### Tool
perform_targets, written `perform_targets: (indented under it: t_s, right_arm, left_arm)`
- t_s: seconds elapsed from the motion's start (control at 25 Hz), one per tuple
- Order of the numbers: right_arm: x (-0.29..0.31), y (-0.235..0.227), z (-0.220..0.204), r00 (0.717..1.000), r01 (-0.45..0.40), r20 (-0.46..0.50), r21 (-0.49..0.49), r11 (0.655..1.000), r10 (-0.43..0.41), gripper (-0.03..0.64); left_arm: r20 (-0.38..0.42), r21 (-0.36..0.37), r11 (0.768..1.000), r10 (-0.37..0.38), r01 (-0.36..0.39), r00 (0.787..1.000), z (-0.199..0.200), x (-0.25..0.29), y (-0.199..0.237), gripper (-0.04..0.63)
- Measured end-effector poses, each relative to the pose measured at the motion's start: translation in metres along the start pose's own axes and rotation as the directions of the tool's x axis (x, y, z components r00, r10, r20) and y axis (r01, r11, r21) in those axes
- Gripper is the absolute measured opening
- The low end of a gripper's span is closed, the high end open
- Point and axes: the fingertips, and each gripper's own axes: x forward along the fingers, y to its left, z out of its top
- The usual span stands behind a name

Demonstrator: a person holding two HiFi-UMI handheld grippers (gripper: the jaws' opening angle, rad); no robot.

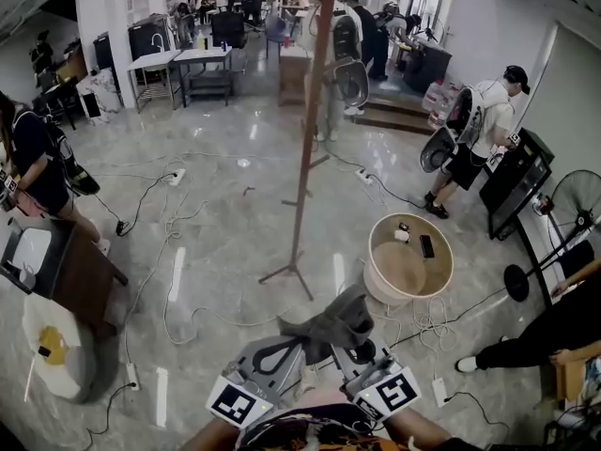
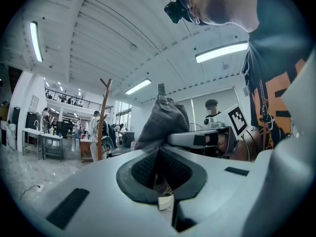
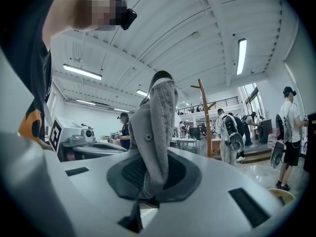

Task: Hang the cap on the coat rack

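Note:
A grey cap [image 1: 331,325] hangs between my two grippers low in the head view, a step short of the coat rack [image 1: 308,130], a tall brown wooden pole with pegs near its top. My left gripper [image 1: 286,350] is shut on one edge of the cap [image 2: 164,116]. The right gripper [image 1: 352,338] is shut on the other side, and the grey fabric [image 3: 155,127] stands up out of its pads. In the left gripper view its own jaws [image 2: 158,169] pinch the cloth, with the rack [image 2: 104,117] far off to the left. From the right gripper [image 3: 150,174] the rack [image 3: 208,117] shows right of the cap.
A round beige tub [image 1: 441,280] with small items stands right of the rack's feet. Cables [image 1: 178,252] trail over the glossy floor. People stand at the right [image 1: 479,130] and the left [image 1: 38,158]. A floor fan [image 1: 573,205] is at the far right.

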Motion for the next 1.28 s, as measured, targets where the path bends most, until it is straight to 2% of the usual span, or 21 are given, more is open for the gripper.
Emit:
perform_targets:
  t_s: [0.28,0.48,0.84,1.12,1.28]
  right_arm:
    - [0.051,-0.066,-0.005,1.0,-0.02,0.02,0.033,0.999,0.02,0.044]
    - [0.098,-0.113,-0.001,0.995,-0.079,0.06,0.042,0.996,0.077,0.044]
    - [0.152,-0.196,0.001,0.988,-0.122,0.097,0.055,0.991,0.117,0.044]
    - [0.199,-0.242,-0.001,0.992,-0.097,0.085,0.043,0.994,0.093,0.044]
    - [0.233,-0.265,-0.003,0.996,-0.052,0.07,0.039,0.998,0.05,0.044]
  left_arm:
    - [-0.023,-0.007,0.999,0.05,-0.05,0.999,-0.001,0.052,0.058,0.023]
    - [-0.034,0.041,0.995,0.09,-0.089,0.995,0.006,0.099,0.107,0.023]
    - [-0.022,0.048,0.988,0.148,-0.147,0.989,0.005,0.176,0.165,0.023]
    - [-0.019,0.03,0.989,0.143,-0.142,0.99,0.0,0.213,0.22,0.023]
    - [-0.001,0.027,0.994,0.103,-0.103,0.995,-0.001,0.231,0.258,0.024]
